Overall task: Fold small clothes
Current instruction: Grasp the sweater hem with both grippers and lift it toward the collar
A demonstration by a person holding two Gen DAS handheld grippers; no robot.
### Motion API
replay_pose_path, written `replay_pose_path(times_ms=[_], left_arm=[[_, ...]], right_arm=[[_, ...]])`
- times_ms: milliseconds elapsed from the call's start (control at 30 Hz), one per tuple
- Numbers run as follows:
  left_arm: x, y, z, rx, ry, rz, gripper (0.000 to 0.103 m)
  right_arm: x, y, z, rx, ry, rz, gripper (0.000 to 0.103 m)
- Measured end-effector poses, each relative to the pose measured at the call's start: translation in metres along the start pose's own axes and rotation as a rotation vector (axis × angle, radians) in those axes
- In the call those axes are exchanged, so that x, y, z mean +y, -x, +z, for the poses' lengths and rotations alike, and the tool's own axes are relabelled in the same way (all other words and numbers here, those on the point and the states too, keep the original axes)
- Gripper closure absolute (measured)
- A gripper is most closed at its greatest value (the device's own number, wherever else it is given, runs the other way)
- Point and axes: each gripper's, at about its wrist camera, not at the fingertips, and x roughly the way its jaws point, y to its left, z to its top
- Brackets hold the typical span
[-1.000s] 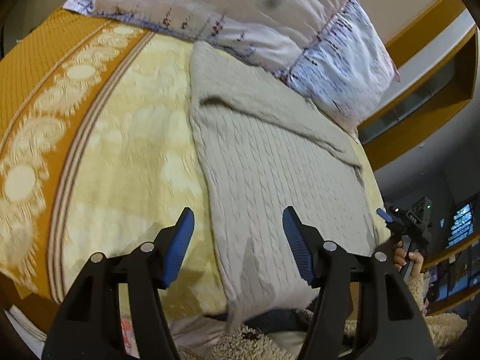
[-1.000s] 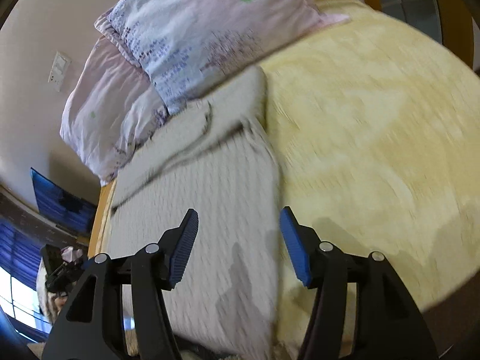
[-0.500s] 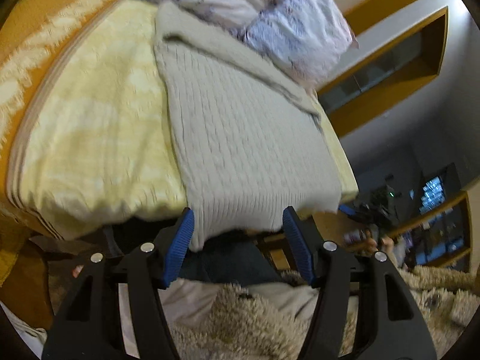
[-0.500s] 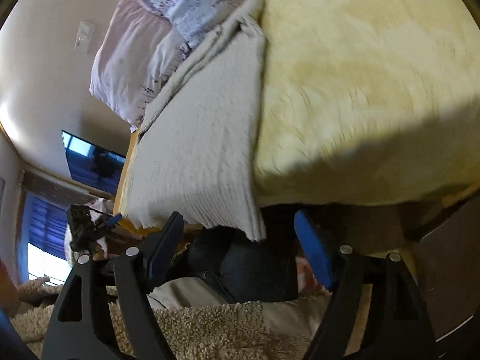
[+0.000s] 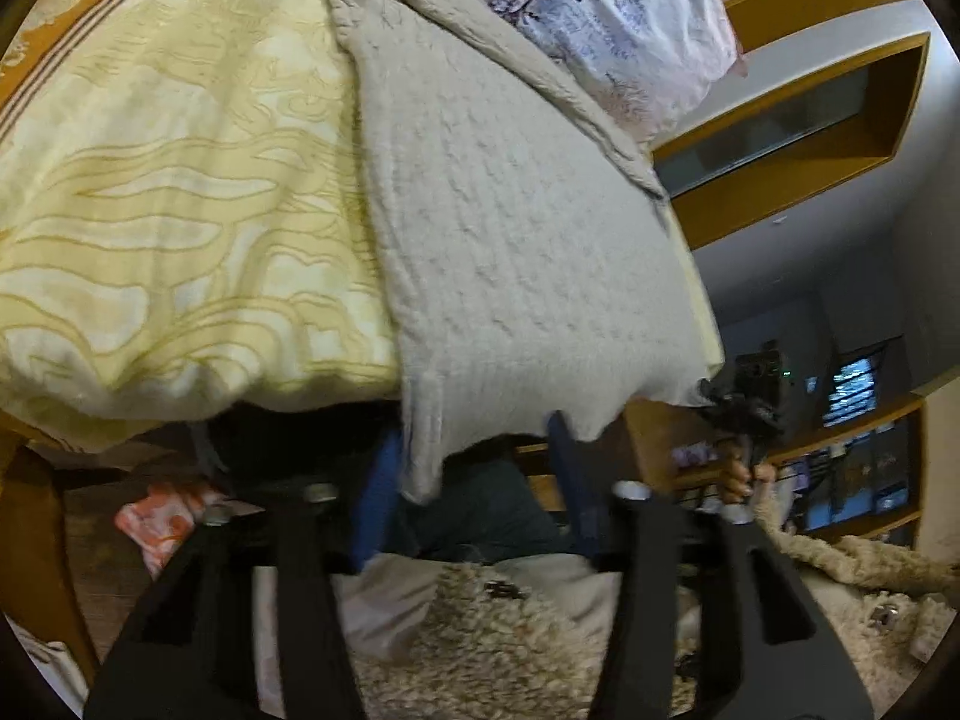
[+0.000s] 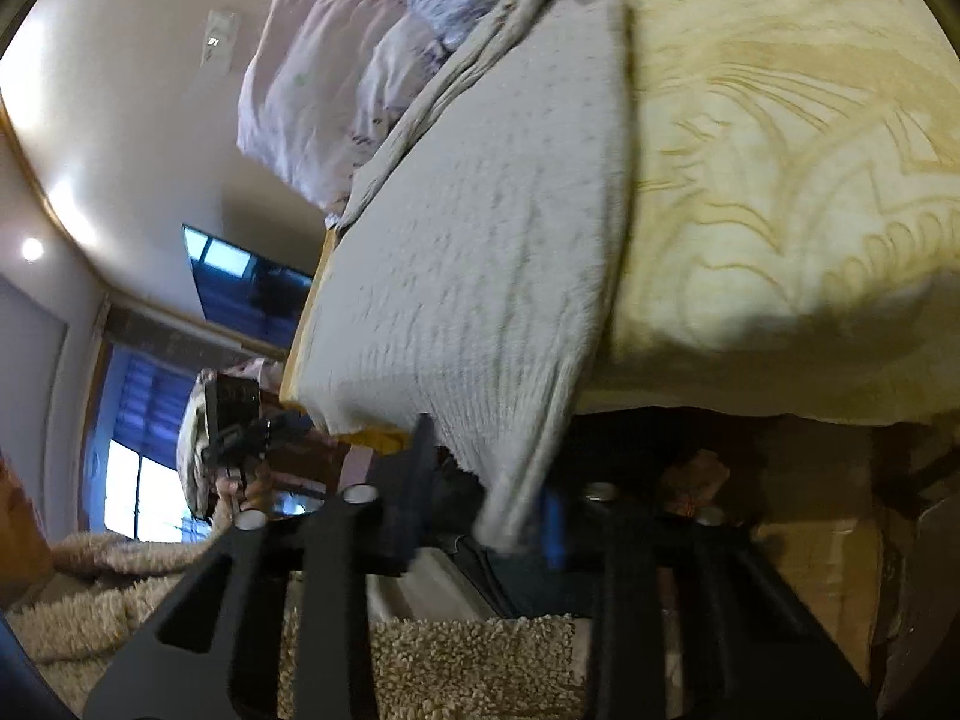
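A pale grey cable-knit sweater [image 5: 516,228] lies flat on a yellow patterned bedspread [image 5: 180,180], its hem hanging over the near bed edge, with white-and-lilac printed pillows [image 5: 624,18] beyond its far end. The left gripper [image 5: 474,480] is closing its blue-padded jaws around one hanging hem corner, not yet pressing it. The right gripper [image 6: 486,498] is closing on the other corner [image 6: 516,498], which sits between its jaws; contact is too blurred to tell
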Motion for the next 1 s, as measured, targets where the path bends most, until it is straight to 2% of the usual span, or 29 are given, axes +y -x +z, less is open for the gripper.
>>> replay_pose_path(times_ms=[33, 100, 233, 333, 433, 567, 700, 733, 767, 800, 867, 1000], left_arm=[[0.000, 0.000, 0.001, 0.005, 0.001, -0.009, 0.079], [0.000, -0.003, 0.001, 0.018, 0.011, -0.029, 0.093], [-0.004, 0.000, 0.005, 0.005, 0.013, -0.042, 0.095], [-0.016, 0.011, 0.014, -0.032, -0.015, -0.047, 0.096], [-0.029, 0.032, 0.028, -0.102, -0.055, -0.029, 0.096], [-0.043, 0.061, 0.062, -0.239, -0.086, 0.027, 0.096], [-0.048, 0.076, 0.109, -0.366, -0.086, 0.101, 0.097], [-0.049, 0.079, 0.118, -0.387, -0.084, 0.110, 0.103], [-0.047, 0.081, 0.128, -0.410, -0.079, 0.122, 0.103], [-0.045, 0.081, 0.143, -0.420, -0.063, 0.135, 0.103], [-0.040, 0.076, 0.158, -0.406, -0.031, 0.111, 0.103], [-0.033, 0.055, 0.173, -0.345, -0.024, 0.115, 0.103]], right_arm=[[0.003, 0.001, 0.000, 0.003, 0.019, -0.001, 0.087], [0.012, 0.004, 0.001, 0.004, 0.067, -0.009, 0.090], [0.035, 0.011, 0.006, -0.013, 0.158, -0.039, 0.092], [0.052, 0.022, 0.016, -0.068, 0.215, -0.065, 0.094], [0.070, 0.035, 0.032, -0.159, 0.276, -0.106, 0.094], [0.094, 0.053, 0.064, -0.343, 0.350, -0.199, 0.094], [0.107, 0.064, 0.100, -0.519, 0.369, -0.300, 0.094], [0.107, 0.066, 0.106, -0.539, 0.367, -0.305, 0.096], [0.105, 0.064, 0.118, -0.527, 0.351, -0.299, 0.096], [0.101, 0.058, 0.127, -0.475, 0.323, -0.284, 0.096], [0.093, 0.046, 0.133, -0.365, 0.284, -0.251, 0.096], [0.084, 0.034, 0.111, -0.187, 0.242, -0.265, 0.093]])
